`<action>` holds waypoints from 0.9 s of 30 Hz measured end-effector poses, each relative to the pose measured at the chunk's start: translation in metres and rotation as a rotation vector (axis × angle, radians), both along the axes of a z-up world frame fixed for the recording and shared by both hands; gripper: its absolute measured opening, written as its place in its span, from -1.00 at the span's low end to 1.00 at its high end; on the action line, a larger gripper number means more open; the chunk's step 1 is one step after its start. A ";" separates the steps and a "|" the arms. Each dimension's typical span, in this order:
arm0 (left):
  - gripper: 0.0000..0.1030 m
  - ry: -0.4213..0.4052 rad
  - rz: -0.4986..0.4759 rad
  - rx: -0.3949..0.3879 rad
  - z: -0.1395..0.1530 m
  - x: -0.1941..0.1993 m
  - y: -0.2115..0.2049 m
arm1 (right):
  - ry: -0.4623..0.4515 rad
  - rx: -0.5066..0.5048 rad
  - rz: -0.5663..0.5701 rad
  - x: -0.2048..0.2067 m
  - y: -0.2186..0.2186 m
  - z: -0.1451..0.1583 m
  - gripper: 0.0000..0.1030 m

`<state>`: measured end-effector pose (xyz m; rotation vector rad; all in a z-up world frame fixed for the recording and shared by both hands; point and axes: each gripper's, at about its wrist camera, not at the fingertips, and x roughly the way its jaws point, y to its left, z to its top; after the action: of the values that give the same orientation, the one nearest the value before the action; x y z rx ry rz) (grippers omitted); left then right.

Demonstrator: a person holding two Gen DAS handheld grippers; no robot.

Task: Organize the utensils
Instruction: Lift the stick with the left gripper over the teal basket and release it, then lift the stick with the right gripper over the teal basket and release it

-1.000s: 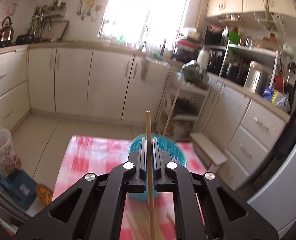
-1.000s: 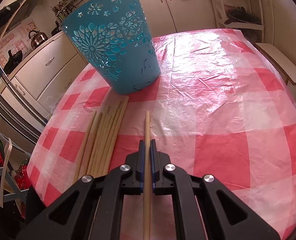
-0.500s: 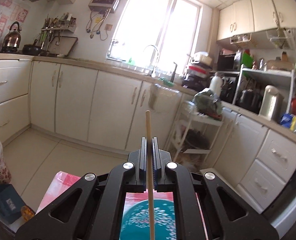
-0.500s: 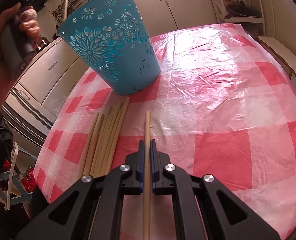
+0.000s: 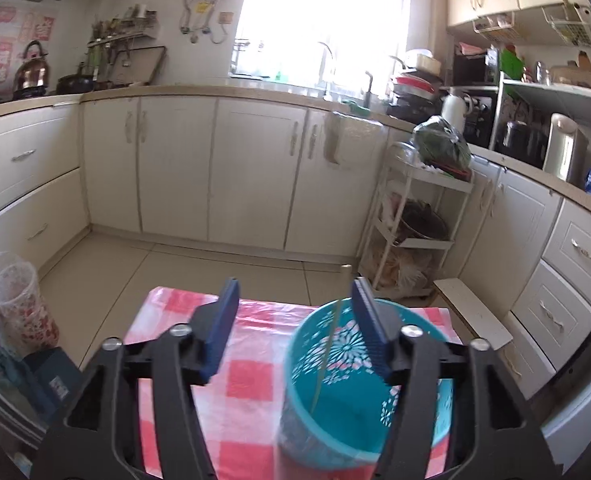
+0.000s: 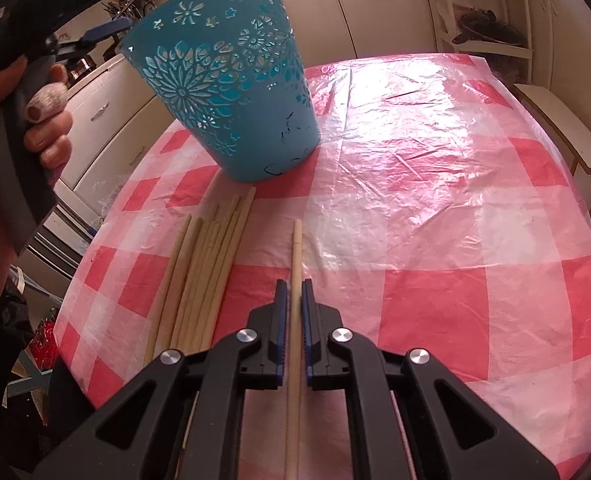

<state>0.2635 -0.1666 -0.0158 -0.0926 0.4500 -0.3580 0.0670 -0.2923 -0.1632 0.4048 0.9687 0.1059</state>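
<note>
My left gripper (image 5: 294, 286) hovers above the blue cut-out basket (image 5: 367, 392), its jaws opening. The chopstick (image 5: 329, 344) it carried is free of the pads and stands steeply in the basket, close to the right finger. In the right wrist view this gripper (image 6: 95, 36) and the hand (image 6: 35, 120) holding it are at the basket's (image 6: 231, 92) rim. My right gripper (image 6: 294, 292) is low over the checked tablecloth (image 6: 435, 200) with one chopstick (image 6: 295, 256) between its pads, which are just starting to ease apart. A bundle of several chopsticks (image 6: 203, 272) lies to its left.
The table edge runs close on the left and far side. A white trolley (image 5: 415, 232) and a low wooden step (image 5: 471, 316) stand on the floor beyond the table. Kitchen cabinets (image 5: 215, 172) line the far wall. A patterned cup (image 5: 23, 308) sits lower left.
The left gripper came down over the basket, opened, and let go of its chopstick, which dropped into the basket. The right gripper stayed put on its chopstick.
</note>
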 end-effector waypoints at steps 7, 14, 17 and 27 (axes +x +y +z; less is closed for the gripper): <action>0.62 0.071 0.061 -0.059 -0.009 -0.044 0.069 | 0.012 -0.261 0.076 0.006 0.029 0.005 -0.91; 0.67 0.216 0.108 -0.107 -0.050 -0.078 0.117 | -0.068 -0.015 -0.013 -0.009 -0.006 0.030 -0.89; 0.67 0.257 0.112 -0.104 -0.066 -0.091 0.131 | -0.236 0.092 -0.051 -0.015 -0.025 0.078 -0.89; 0.71 0.309 0.118 -0.119 -0.086 -0.120 0.136 | -0.745 0.211 -0.191 0.071 -0.044 0.204 -0.88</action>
<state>0.1435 -0.0304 -0.1023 -0.2917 0.7252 -0.2548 0.1383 -0.3363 0.0410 0.5927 0.1816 0.1708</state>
